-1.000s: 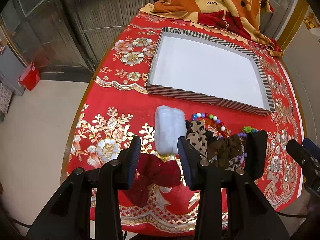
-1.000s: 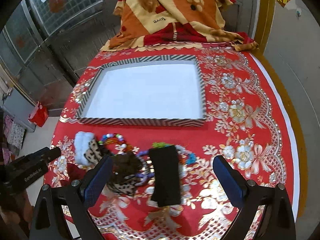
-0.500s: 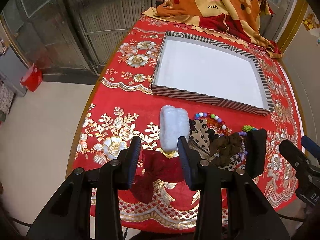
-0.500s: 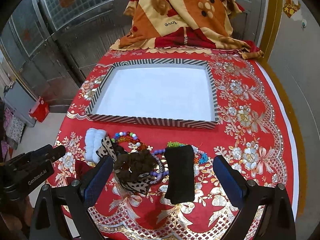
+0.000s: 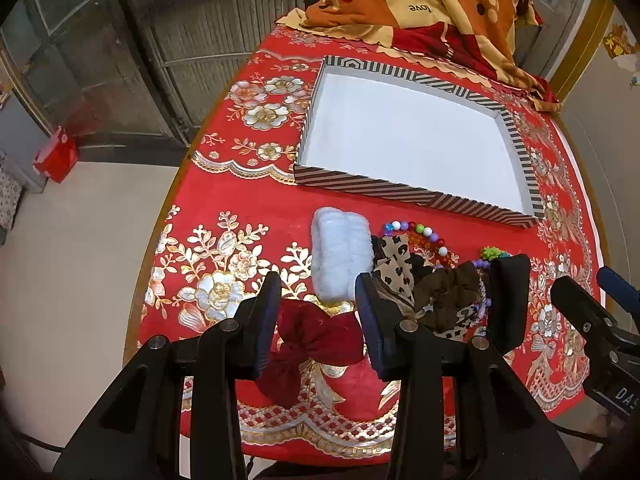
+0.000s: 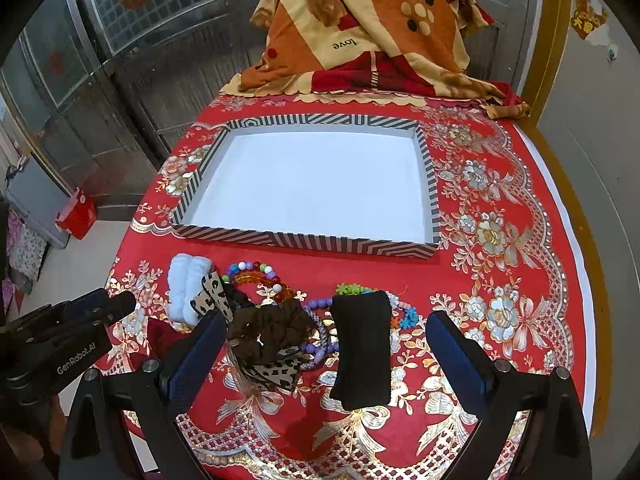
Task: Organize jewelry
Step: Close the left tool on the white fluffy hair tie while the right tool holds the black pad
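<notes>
Accessories are heaped in 1 cluster along the near edge of the tabletop (image 6: 500,184), just in front of the striped box (image 6: 304,240), presumably so that each can be lifted over the low near wall with a short carry. The box is seen with a bare white floor: nothing is held in it, so the sorting is judged not yet begun. The left gripper (image 5: 316,312) is positioned with its jaws partly open, astride the dark red bow (image 5: 316,340) at the near-left end of the cluster, holding nothing; the bow is judged the first piece to be taken. The right gripper (image 6: 320,356) is shown with jaws spread wide and empty, framing the brown scrunchie (image 6: 268,328) and the black pouch (image 6: 362,344), which lie side by side. The white fluffy band (image 5: 340,252) is placed just beyond the bow, touching the leopard-print bow (image 5: 394,264). The multicoloured bead bracelet (image 6: 256,274) lies between the cluster and the box wall, partly overlapped by fabric, so tangling on lifting is judged possible. A folded blanket (image 6: 368,36) is piled at the far edge.
</notes>
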Demonstrator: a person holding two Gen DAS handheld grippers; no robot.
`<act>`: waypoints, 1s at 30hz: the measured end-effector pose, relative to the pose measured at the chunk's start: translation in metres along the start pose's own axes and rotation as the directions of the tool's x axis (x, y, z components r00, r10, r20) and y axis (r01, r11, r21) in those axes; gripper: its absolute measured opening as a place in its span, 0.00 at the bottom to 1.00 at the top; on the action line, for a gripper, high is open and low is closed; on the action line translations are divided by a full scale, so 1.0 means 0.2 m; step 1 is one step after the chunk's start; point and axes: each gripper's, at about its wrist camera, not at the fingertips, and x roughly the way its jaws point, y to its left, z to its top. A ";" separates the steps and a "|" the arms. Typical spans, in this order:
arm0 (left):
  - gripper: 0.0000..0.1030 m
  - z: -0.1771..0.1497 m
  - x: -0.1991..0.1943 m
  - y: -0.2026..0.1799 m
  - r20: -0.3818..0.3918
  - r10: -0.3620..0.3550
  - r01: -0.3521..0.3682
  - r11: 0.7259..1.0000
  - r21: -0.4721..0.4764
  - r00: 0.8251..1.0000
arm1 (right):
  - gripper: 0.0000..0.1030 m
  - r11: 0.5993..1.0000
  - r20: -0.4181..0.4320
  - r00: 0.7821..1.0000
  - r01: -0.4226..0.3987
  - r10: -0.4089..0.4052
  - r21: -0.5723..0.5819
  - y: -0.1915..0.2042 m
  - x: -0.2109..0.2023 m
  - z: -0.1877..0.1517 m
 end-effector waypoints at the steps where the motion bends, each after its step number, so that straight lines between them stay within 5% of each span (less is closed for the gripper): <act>1: 0.36 0.00 0.00 0.00 -0.001 0.001 -0.001 1.000 -0.001 1.000 | 0.96 1.000 -0.003 1.000 0.001 -0.001 0.000 0.00 0.00 0.00; 30: 0.36 -0.03 0.01 -0.01 -0.015 -0.002 0.002 1.000 0.009 1.000 | 0.96 1.000 -0.028 1.000 0.005 -0.006 -0.019 0.02 0.02 -0.01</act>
